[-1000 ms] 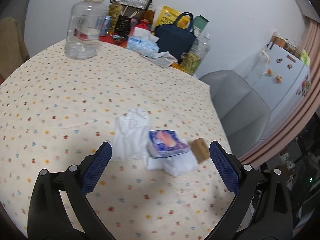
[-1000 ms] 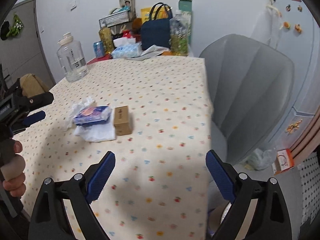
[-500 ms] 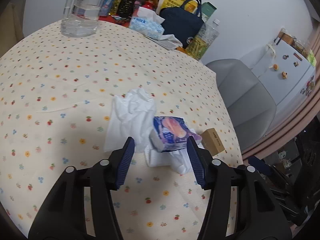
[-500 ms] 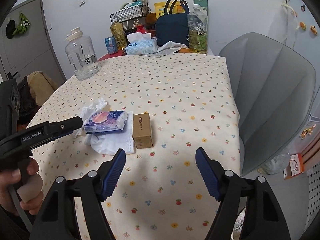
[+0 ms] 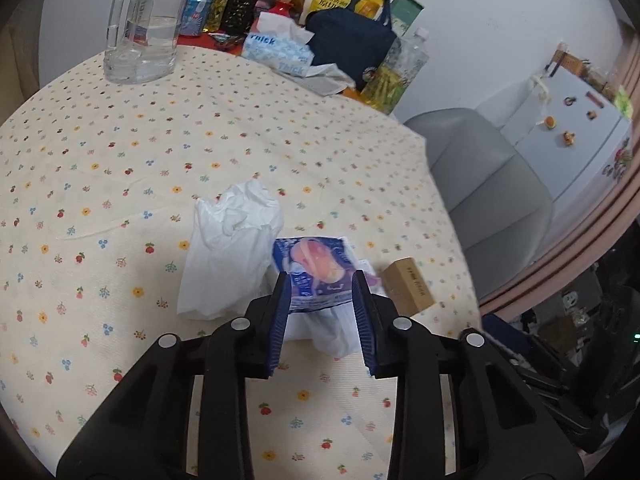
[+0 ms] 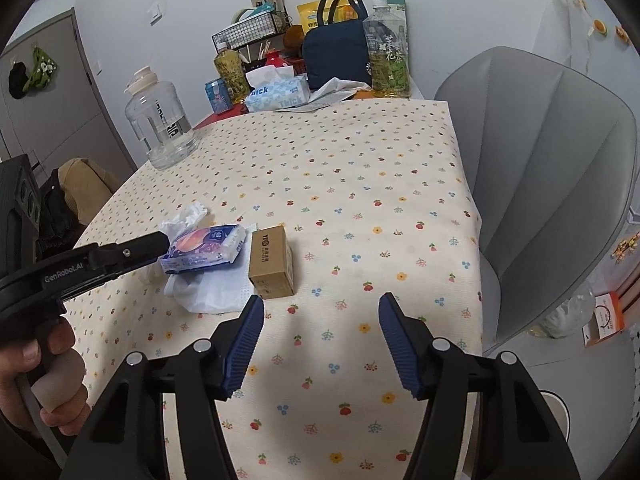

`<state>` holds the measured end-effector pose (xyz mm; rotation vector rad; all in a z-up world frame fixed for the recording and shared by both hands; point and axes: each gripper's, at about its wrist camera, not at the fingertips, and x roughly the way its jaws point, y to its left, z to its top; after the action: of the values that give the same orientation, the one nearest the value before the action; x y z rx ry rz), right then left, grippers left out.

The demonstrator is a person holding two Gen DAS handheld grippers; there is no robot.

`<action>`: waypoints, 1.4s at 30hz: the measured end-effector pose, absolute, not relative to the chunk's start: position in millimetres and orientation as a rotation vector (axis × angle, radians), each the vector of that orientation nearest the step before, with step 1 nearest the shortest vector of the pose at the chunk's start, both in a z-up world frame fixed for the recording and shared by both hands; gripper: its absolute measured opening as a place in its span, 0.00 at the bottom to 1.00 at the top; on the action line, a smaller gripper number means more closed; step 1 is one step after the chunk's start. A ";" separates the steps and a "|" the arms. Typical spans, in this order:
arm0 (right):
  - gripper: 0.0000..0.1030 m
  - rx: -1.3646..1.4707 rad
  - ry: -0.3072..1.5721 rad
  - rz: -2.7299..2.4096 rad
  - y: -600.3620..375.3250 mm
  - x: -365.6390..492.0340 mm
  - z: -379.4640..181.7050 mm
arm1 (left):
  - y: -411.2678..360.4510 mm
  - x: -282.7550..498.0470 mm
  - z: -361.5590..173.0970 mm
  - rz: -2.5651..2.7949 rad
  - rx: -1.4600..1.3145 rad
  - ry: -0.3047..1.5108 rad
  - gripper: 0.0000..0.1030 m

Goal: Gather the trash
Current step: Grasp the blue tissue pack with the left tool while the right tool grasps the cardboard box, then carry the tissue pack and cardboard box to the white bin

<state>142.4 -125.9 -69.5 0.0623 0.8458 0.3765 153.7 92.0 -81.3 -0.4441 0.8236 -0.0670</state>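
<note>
The left gripper (image 5: 322,280) had its jaws straddling the near end of the blue tissue pack (image 5: 316,268), which sat on the crumpled white tissue (image 5: 230,252) by the table's (image 5: 120,160) right edge. The jaws had just been closing and looked about to touch, though I couldn't say they were pinching yet. Best bet was to squeeze the pack alone, low on its sides, and not snag the tissue underneath. Just to its right sat the small cardboard box (image 6: 271,262); the right gripper (image 6: 322,312) hung short of it with nothing between its spread jaws, which had just been closing too. A second earlier both grippers were wide open and further back.
</note>
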 end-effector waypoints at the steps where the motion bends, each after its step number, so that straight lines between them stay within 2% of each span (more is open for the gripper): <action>1: 0.58 0.064 0.846 0.382 -126.1 142.5 -69.7 | 92.8 155.5 -83.8 -0.055 -0.445 0.836 0.31; 10: 0.58 0.034 0.836 0.419 -113.7 151.6 -66.9 | 94.1 171.0 -98.7 -0.016 -0.472 0.879 0.33; 11: 0.58 0.026 0.835 0.422 -111.0 153.3 -66.3 | 93.8 172.0 -99.1 -0.012 -0.471 0.878 0.31; 12: 0.58 0.021 0.836 0.424 -108.8 154.6 -66.0 | 93.3 172.8 -99.1 -0.006 -0.469 0.875 0.21; 13: 0.58 0.015 0.839 0.428 -105.8 157.3 -66.6 | 92.8 173.8 -98.9 -0.003 -0.466 0.875 0.18; 14: 0.58 0.011 0.841 0.430 -104.4 158.6 -67.1 | 93.1 173.4 -97.6 -0.001 -0.472 0.873 0.11; 20: 0.57 -0.026 0.857 0.449 -86.8 167.8 -74.4 | 104.4 156.7 -69.0 -0.033 -0.529 0.784 0.07; 24: 0.47 -0.045 0.871 0.458 -74.2 174.2 -81.8 | 119.2 145.2 -56.4 -0.031 -0.559 0.743 0.07; 26: 0.28 -0.040 0.885 0.456 -71.3 179.0 -86.8 | 125.0 139.1 -51.8 -0.022 -0.562 0.728 0.07; 33: 0.26 -0.023 0.864 0.485 -73.2 164.9 -78.6 | 135.3 128.2 -47.0 0.008 -0.559 0.704 0.07; 42: 0.26 0.064 0.819 0.473 -118.8 126.8 -58.5 | 104.7 124.4 -39.7 -0.031 -0.512 0.705 0.07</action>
<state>126.8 -118.8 -58.5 0.0644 0.8193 0.4728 124.4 104.7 -39.7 -0.5115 0.7046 -0.0307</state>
